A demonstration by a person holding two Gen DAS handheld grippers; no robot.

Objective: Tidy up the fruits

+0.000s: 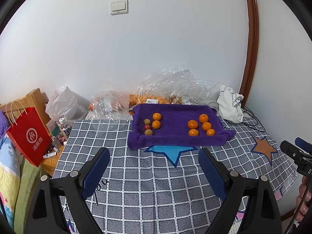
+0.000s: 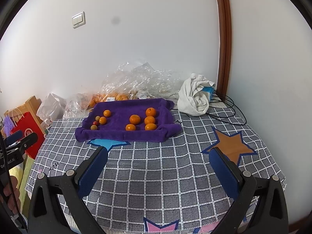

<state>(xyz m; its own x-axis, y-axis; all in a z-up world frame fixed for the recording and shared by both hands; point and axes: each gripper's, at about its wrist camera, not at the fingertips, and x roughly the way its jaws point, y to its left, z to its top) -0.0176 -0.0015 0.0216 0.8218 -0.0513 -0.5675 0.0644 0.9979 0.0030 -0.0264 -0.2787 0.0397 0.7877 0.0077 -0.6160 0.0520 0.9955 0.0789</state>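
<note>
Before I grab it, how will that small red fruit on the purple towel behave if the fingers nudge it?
The red fruit looks round and smooth, so it would probably roll. It sits tight among neighbouring fruits, so a push likely shifts them too. The soft towel may slow it.

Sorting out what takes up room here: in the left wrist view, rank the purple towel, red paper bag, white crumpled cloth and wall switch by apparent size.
1. purple towel
2. red paper bag, though it sits nearer the camera
3. white crumpled cloth
4. wall switch
</note>
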